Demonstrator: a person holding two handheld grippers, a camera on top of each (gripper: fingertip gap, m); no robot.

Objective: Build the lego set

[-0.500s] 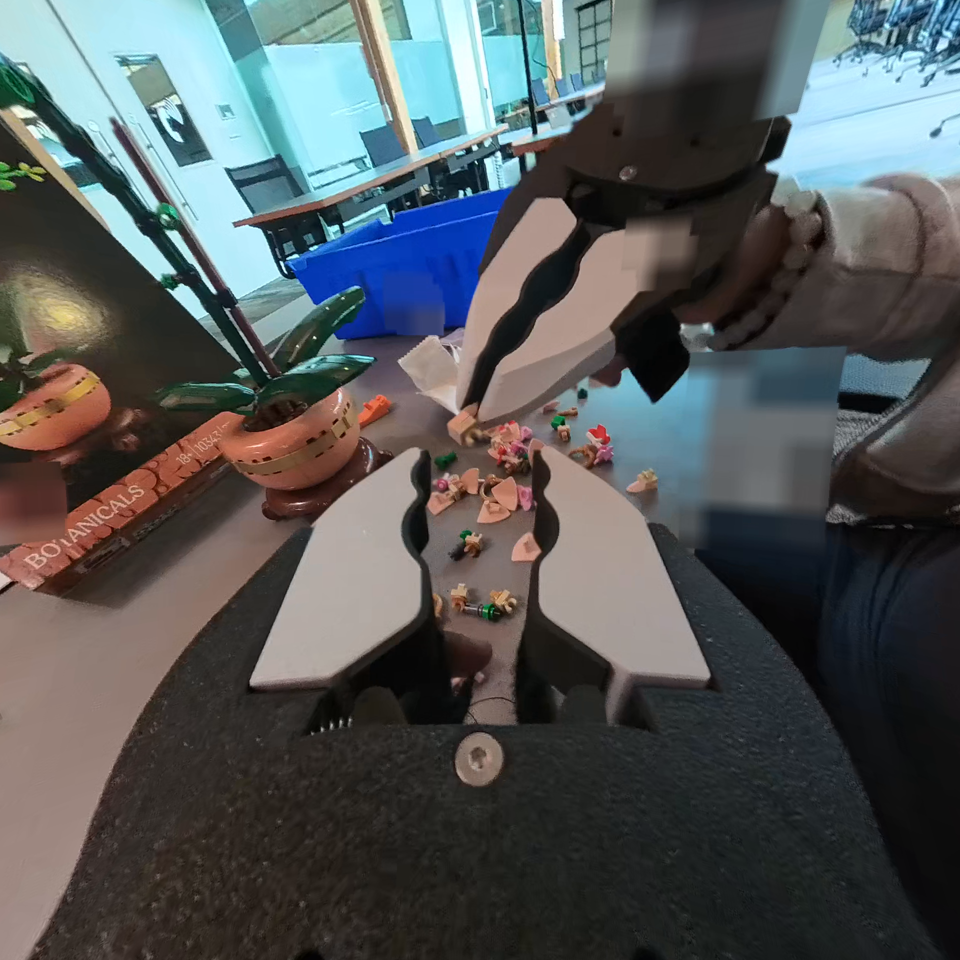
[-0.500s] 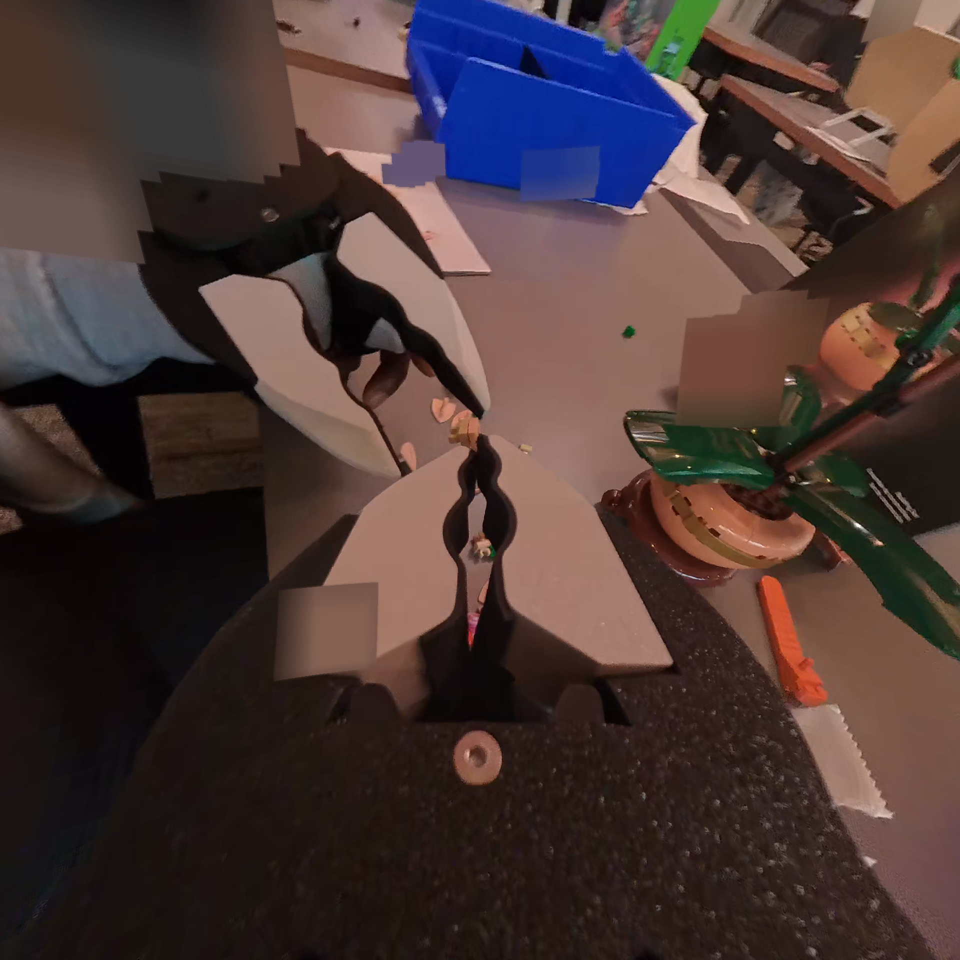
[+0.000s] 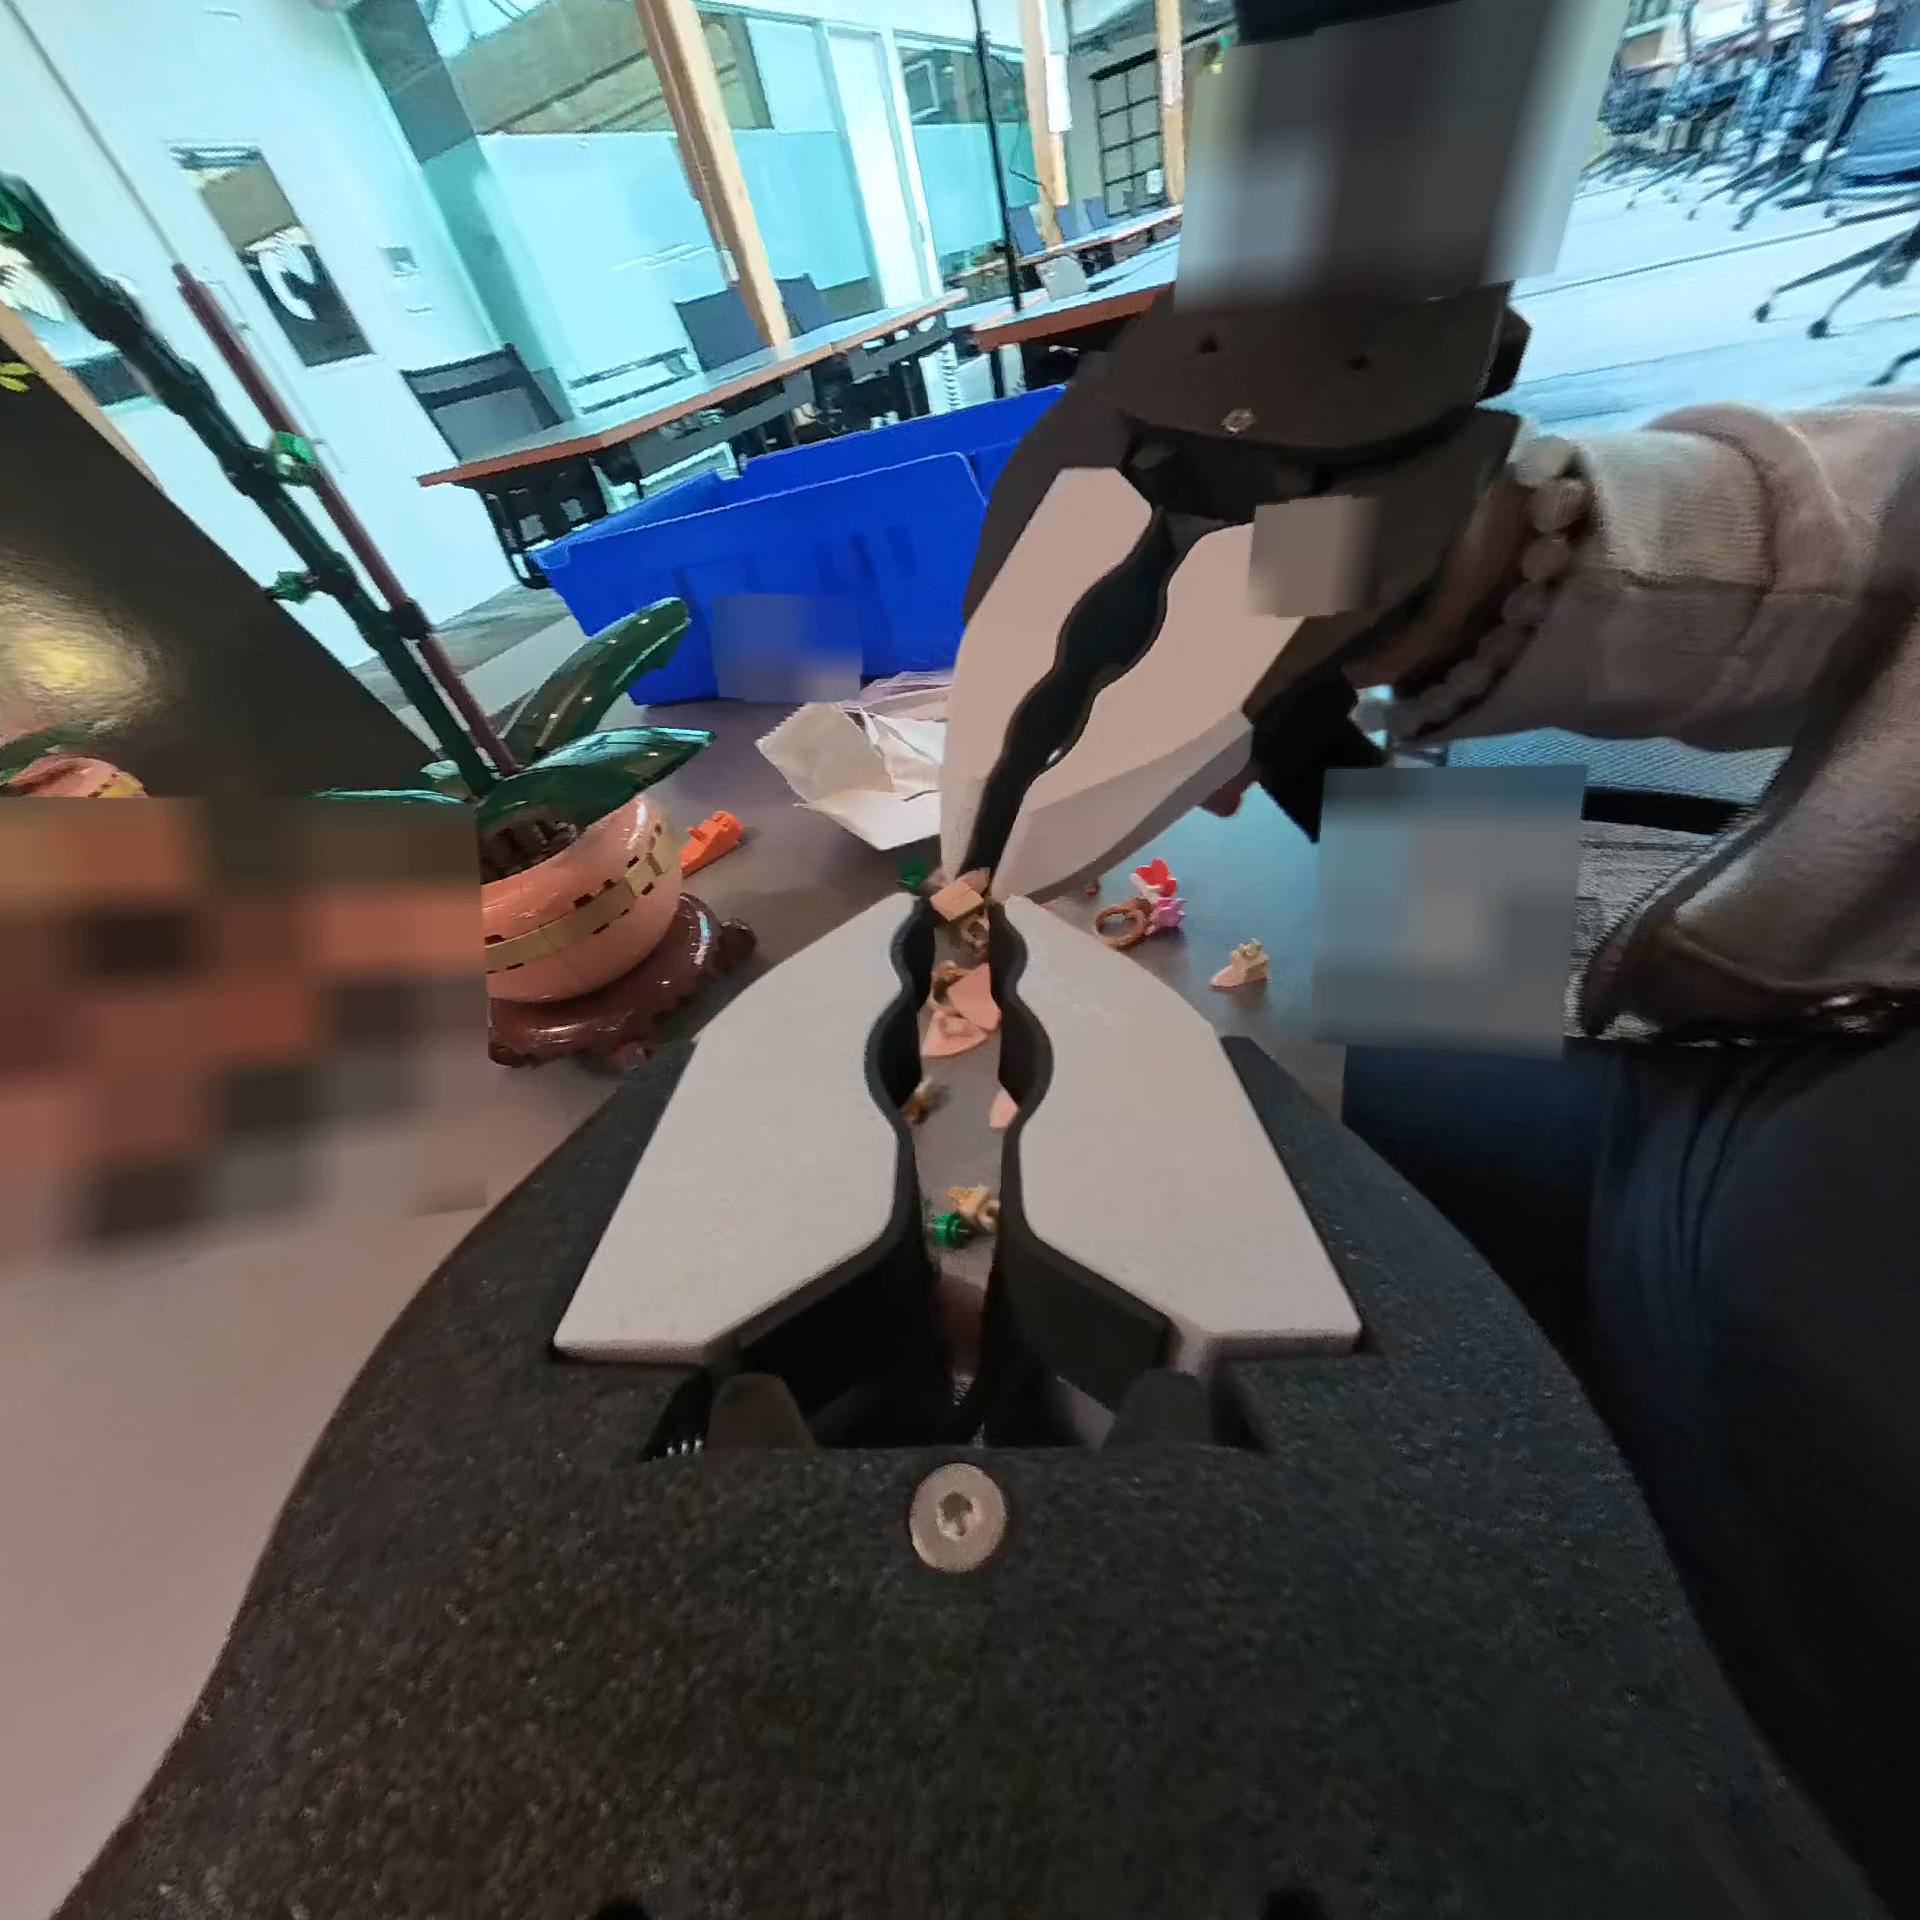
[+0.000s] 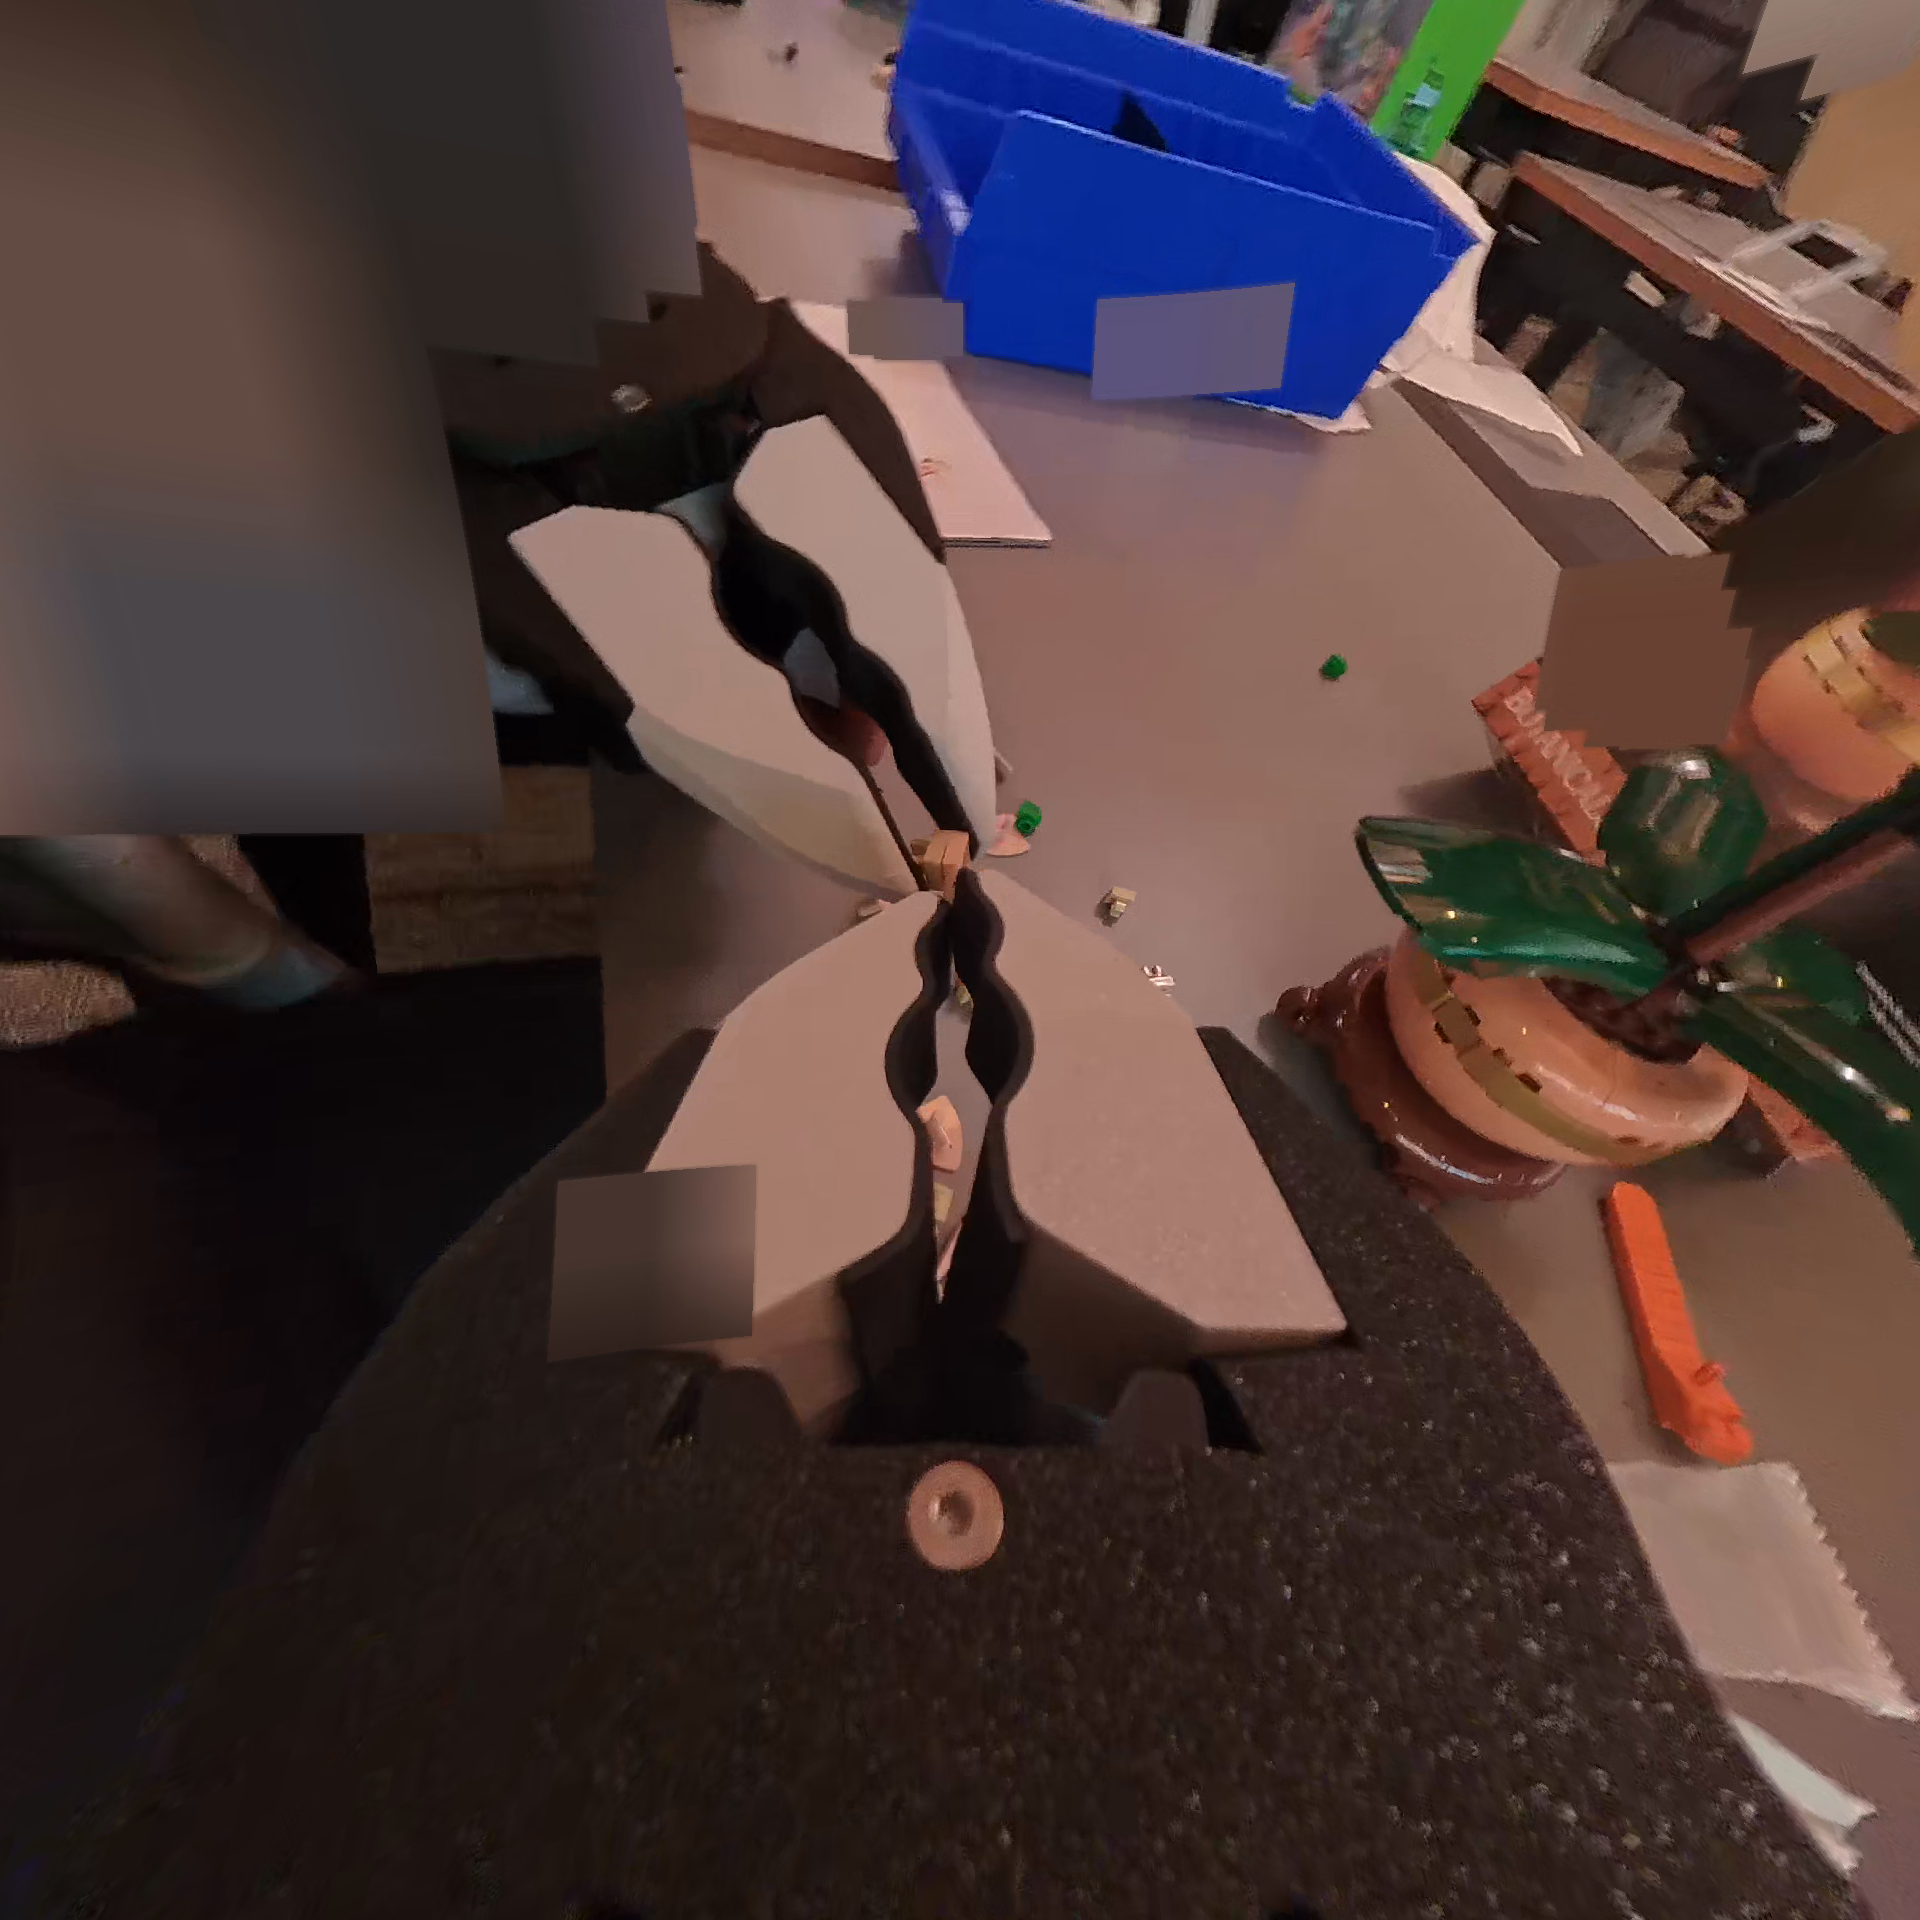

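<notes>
A small tan brick (image 3: 961,891) is held above the grey table (image 3: 810,862) between both grippers' tips. My left gripper (image 3: 961,912) has its fingers closed in on it from below. My right gripper (image 3: 982,868) comes down from the upper right, shut on the same brick. In the right wrist view my right gripper (image 4: 951,896) meets the left gripper (image 4: 940,857) at the tan brick (image 4: 948,850). Loose pink, tan and green pieces (image 3: 961,1013) lie under the grippers. The built plant in a pink pot (image 3: 582,894) stands to the left, and it also shows in the right wrist view (image 4: 1538,1049).
A blue bin (image 3: 831,551) stands at the back of the table. An orange brick separator (image 3: 712,836) lies beside the pot. The set's dark box (image 3: 208,623) stands at the left. A torn paper bag (image 3: 862,769) lies behind the pieces. A sleeved arm (image 3: 1714,582) is at the right.
My left gripper has closed from wide open and moved up to the tan brick at the right gripper's tips. The right gripper has stayed shut on the brick.
</notes>
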